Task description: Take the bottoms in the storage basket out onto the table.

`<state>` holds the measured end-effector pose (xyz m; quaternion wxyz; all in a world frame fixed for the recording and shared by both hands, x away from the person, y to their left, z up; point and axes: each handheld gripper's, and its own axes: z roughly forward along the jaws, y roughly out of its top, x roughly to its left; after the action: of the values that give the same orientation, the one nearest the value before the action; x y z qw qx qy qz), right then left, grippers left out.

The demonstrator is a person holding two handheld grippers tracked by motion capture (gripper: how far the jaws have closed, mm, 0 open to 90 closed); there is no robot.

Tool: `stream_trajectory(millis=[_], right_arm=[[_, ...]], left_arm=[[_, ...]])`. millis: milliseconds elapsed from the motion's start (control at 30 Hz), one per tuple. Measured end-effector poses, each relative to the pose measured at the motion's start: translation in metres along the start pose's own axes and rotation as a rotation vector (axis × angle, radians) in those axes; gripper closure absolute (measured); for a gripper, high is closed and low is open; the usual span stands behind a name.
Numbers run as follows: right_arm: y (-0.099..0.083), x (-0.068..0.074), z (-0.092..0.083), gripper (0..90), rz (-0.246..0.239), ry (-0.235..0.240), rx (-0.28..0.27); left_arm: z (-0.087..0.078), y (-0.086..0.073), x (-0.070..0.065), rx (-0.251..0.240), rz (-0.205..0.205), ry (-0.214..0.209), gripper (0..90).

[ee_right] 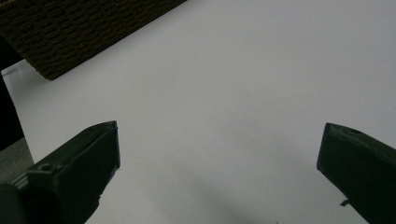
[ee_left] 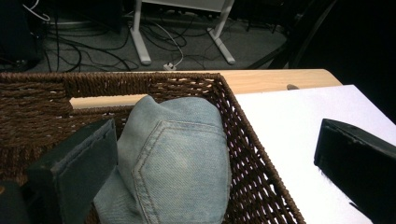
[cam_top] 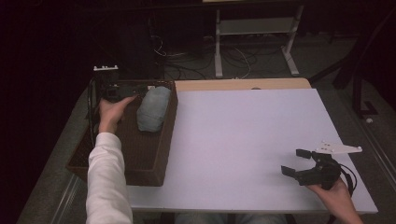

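A folded piece of light blue denim [cam_top: 153, 108] lies in the far right part of a brown wicker basket [cam_top: 159, 179] at the table's left. My left gripper [cam_top: 122, 93] is held inside the basket at its far left, close beside the denim. In the left gripper view the gripper [ee_left: 217, 140] is open, its jaws wide on either side of the denim [ee_left: 177, 163] and not touching it; the right jaw hangs past the basket's wall [ee_left: 252, 154]. My right gripper [cam_top: 295, 162] hovers open over the white tabletop [cam_top: 243, 140] at the near right, with nothing between its jaws [ee_right: 219, 140].
A strip of wood [cam_top: 243, 84] shows along the table's far edge. Beyond it, white frame legs [cam_top: 218, 56] and cables lie on the floor. The basket's corner [ee_right: 70, 32] shows at the top left of the right gripper view.
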<state>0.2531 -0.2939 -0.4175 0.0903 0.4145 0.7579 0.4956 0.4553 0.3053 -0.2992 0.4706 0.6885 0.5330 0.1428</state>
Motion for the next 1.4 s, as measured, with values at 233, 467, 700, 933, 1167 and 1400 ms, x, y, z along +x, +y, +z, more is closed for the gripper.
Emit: stream_trajectory(millis=[233, 467, 700, 933, 1167, 1400], right_arm=[[0.0, 0.0, 0.0, 0.0, -0.003, -0.001, 0.004], [0.0, 0.0, 0.001, 0.0, -0.005, 0.0, 0.007], [0.0, 0.001, 0.002, 0.0, -0.009, -0.001, 0.014], [0.0, 0.001, 0.002, 0.0, -0.011, -0.001, 0.016], [-0.001, 0.001, 0.003, 0.0, -0.014, -0.002, 0.021], [-0.001, 0.001, 0.004, 0.0, -0.016, -0.001, 0.03]], left_arm=[[0.006, -0.002, 0.004, 0.004, -0.017, -0.001, 0.0], [0.014, -0.008, 0.007, 0.015, -0.033, 0.004, 0.0], [0.021, -0.013, 0.01, 0.026, -0.041, 0.012, 0.0], [0.031, -0.02, 0.013, 0.051, -0.05, 0.015, 0.0], [0.038, -0.024, 0.015, 0.068, -0.052, 0.02, 0.0], [0.047, -0.03, 0.021, 0.084, -0.065, 0.026, 0.0]])
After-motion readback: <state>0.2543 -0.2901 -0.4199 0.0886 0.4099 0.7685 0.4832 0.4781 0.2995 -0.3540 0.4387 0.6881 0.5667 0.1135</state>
